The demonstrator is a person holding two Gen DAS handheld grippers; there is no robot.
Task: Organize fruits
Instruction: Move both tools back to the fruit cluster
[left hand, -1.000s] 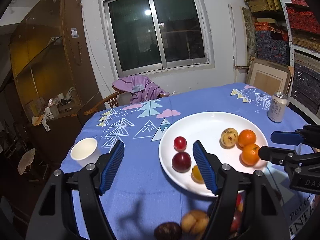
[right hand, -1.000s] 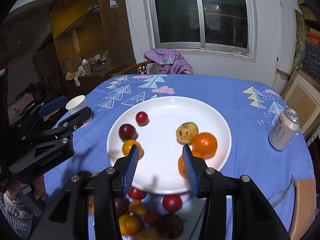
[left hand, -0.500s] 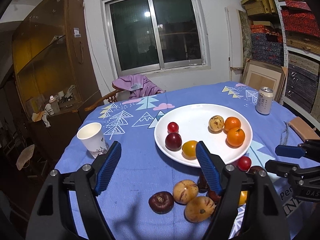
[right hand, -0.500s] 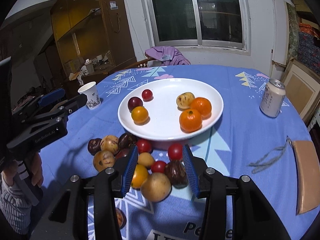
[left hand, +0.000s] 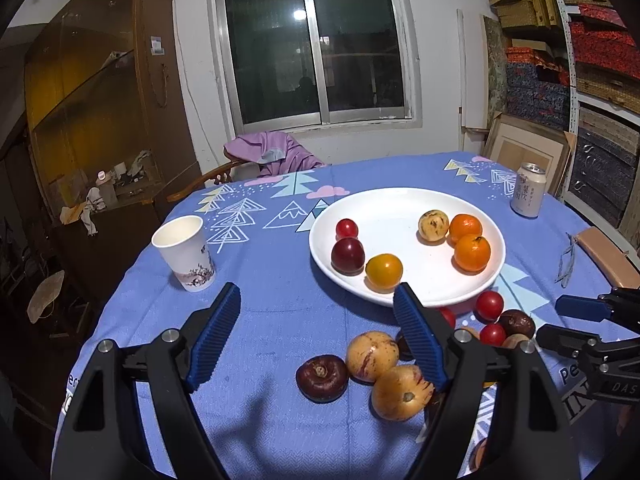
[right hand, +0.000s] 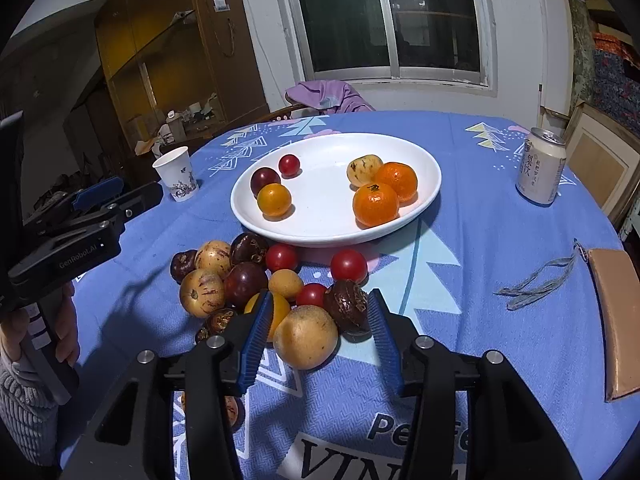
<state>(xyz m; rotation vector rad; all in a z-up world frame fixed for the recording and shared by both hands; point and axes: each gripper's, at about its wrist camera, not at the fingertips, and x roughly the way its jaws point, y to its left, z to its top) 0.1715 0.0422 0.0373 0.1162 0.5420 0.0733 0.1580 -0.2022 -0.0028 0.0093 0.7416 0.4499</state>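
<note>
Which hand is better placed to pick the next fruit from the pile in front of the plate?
Right, probably. Its tongs are opening with the big tan fruit right between the fingers. The left tongs are opening over bare cloth, beside the pile.

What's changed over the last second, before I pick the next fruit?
Both grippers pulled back from over the white plate toward the loose fruit pile, now in view. The right gripper now frames a yellow-brown fruit, its jaws opening and not gripping. The left gripper is opening over bare cloth. The plate's six fruits, cup and can stayed put.
</note>
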